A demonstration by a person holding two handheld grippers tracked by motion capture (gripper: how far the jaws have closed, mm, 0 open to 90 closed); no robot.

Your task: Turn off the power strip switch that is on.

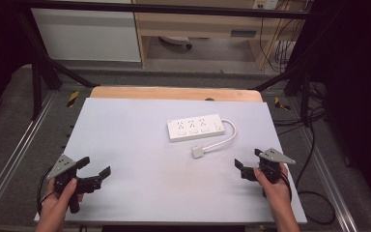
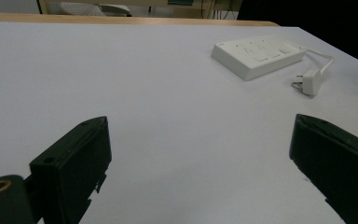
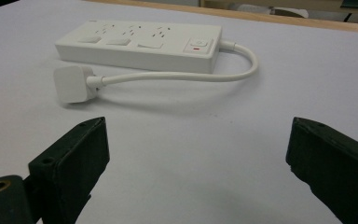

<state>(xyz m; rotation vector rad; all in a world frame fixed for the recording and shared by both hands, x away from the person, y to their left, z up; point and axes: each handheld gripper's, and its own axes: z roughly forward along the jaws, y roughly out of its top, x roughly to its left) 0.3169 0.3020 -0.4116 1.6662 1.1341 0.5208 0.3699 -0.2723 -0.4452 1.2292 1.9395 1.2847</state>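
Observation:
A white power strip (image 1: 195, 128) lies flat on the pale mat (image 1: 140, 145), right of centre. Its short white cable (image 1: 229, 137) loops round to a white plug (image 1: 197, 152) lying loose in front of it. My left gripper (image 1: 96, 166) rests near the front left corner, open and holding nothing. My right gripper (image 1: 247, 159) sits near the front right, open, a short way right of the plug. In the left gripper view the strip (image 2: 256, 55) and plug (image 2: 310, 80) lie far off to the right. The right gripper view has the strip (image 3: 140, 44) and plug (image 3: 73, 84) close ahead, beyond the wide-apart jaws.
A wooden table edge (image 1: 174, 93) shows behind the mat. Black frame posts (image 1: 36, 82) and metal rails (image 1: 9, 159) flank the table. Dark cables (image 1: 314, 193) lie on the floor at right. Shelving and a white panel stand at the back.

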